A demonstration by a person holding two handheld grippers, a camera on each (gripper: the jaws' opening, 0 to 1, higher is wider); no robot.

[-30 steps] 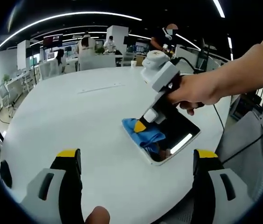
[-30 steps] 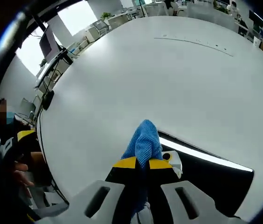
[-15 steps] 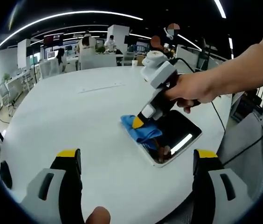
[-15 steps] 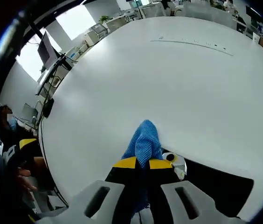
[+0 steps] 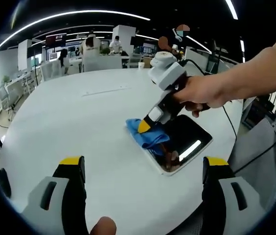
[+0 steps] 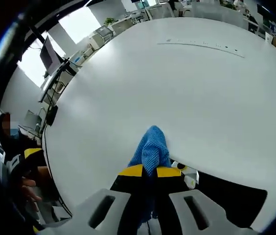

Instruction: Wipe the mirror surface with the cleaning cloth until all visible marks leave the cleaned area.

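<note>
A dark rectangular mirror (image 5: 183,142) with a white rim lies flat on the round white table (image 5: 79,122). A blue cleaning cloth (image 5: 148,137) rests on the mirror's far-left end, pressed there by my right gripper (image 5: 144,126), which a hand holds from the right. In the right gripper view, the right gripper (image 6: 149,172) is shut on the blue cloth (image 6: 151,149), whose end sticks out past the yellow tips over the mirror's corner (image 6: 226,193). My left gripper (image 5: 143,164) stands open near the table's near edge, jaws wide apart, with nothing between them.
The white table (image 6: 187,88) stretches wide and bare beyond the mirror. Desks, chairs and several people (image 5: 62,61) fill the office behind it. A black cable (image 5: 228,122) runs off the right side of the table.
The right gripper has slid the blue cloth a little toward the mirror's far-left end. The left gripper has stayed where it was.
</note>
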